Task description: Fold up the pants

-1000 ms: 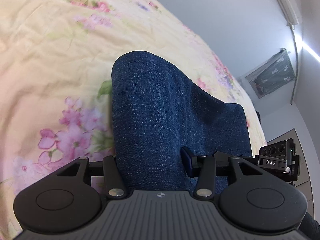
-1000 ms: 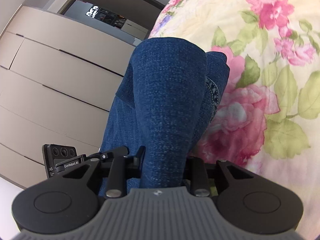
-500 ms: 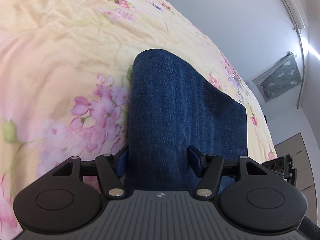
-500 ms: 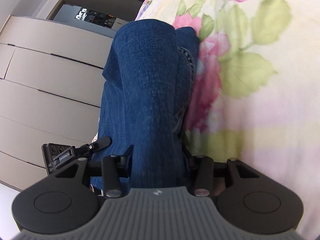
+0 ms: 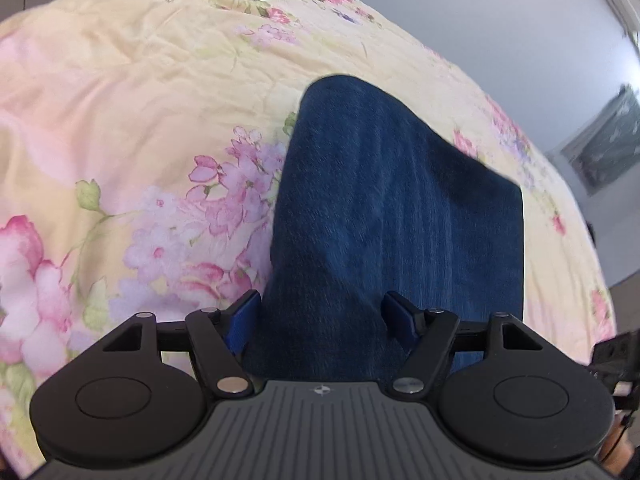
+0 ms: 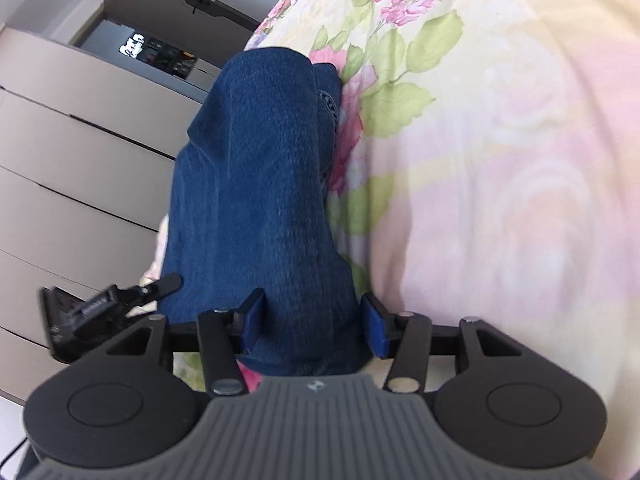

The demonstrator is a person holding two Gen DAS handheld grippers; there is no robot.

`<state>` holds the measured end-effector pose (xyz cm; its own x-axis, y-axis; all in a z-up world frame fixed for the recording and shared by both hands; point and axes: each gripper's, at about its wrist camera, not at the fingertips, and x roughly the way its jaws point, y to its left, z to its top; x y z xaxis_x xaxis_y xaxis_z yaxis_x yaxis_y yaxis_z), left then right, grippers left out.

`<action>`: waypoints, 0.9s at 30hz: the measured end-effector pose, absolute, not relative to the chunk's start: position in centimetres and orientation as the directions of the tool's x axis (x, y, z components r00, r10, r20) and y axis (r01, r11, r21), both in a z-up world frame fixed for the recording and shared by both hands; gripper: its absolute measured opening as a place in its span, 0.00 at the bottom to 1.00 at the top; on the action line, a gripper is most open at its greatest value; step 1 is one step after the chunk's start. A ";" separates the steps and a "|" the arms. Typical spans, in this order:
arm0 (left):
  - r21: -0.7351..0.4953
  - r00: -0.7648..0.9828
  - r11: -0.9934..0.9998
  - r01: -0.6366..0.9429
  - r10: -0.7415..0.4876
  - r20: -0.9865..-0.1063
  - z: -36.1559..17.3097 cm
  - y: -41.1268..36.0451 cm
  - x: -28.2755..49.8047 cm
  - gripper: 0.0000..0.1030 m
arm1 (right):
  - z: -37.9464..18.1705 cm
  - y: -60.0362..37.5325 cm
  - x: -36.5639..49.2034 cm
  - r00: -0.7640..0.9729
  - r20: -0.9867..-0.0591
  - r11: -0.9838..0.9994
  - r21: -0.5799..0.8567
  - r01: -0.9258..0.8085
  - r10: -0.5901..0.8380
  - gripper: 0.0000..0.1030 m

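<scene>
The dark blue denim pants (image 5: 384,208) lie folded on the floral bedspread (image 5: 132,120), with a fold of cloth rising toward each camera. My left gripper (image 5: 324,316) holds one end of the fold between its blue pads (image 5: 400,316); the jaws look slightly parted with cloth filling the gap. My right gripper (image 6: 312,324) holds the other end of the pants (image 6: 260,184) between its blue pads (image 6: 376,328). The left gripper's body (image 6: 104,304) shows at the lower left of the right wrist view.
The yellow bedspread with pink flowers (image 6: 500,160) stretches to the right of the pants. Beige wardrobe doors (image 6: 80,152) stand beyond the bed edge. A grey wall (image 5: 500,20) and a window (image 5: 600,148) lie past the bed's far side.
Both grippers have lowered and pulled back with the cloth. Their jaws have widened a little around the denim, and more bedspread shows on both sides.
</scene>
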<state>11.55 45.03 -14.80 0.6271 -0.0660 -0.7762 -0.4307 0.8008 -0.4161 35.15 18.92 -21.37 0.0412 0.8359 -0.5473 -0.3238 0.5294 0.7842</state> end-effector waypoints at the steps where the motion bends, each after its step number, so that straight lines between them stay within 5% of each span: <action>1: -0.378 0.610 0.818 -0.434 -0.043 -0.792 -14.4 44.3 11.3 0.81 | -21.0 18.8 34.7 0.049 -0.567 0.548 0.767 -0.334 0.822 0.46; 9: -0.325 0.607 0.822 -0.468 0.031 -0.794 -10.8 38.7 7.5 0.71 | -15.8 18.8 29.7 0.176 -0.758 0.733 0.500 -0.462 0.628 0.45; 12: -0.291 0.635 0.843 -0.452 0.075 -0.769 -8.3 35.7 6.6 0.77 | -12.8 18.3 26.6 0.248 -0.744 0.741 0.451 -0.497 0.620 0.51; 17: -0.172 0.654 0.851 -0.496 0.236 -0.719 -5.3 31.2 4.7 0.88 | -7.9 17.6 21.9 0.397 -0.689 0.767 0.375 -0.521 0.606 0.78; 22: -0.033 0.622 0.856 -0.517 0.349 -0.701 -4.9 28.7 3.9 0.91 | -4.2 17.5 18.4 0.498 -0.643 0.795 0.319 -0.516 0.581 0.79; 27: -0.100 0.647 0.843 -0.528 0.323 -0.691 -4.8 29.1 3.5 0.91 | -2.1 18.5 15.5 0.571 -0.625 0.821 0.216 -0.528 0.532 0.79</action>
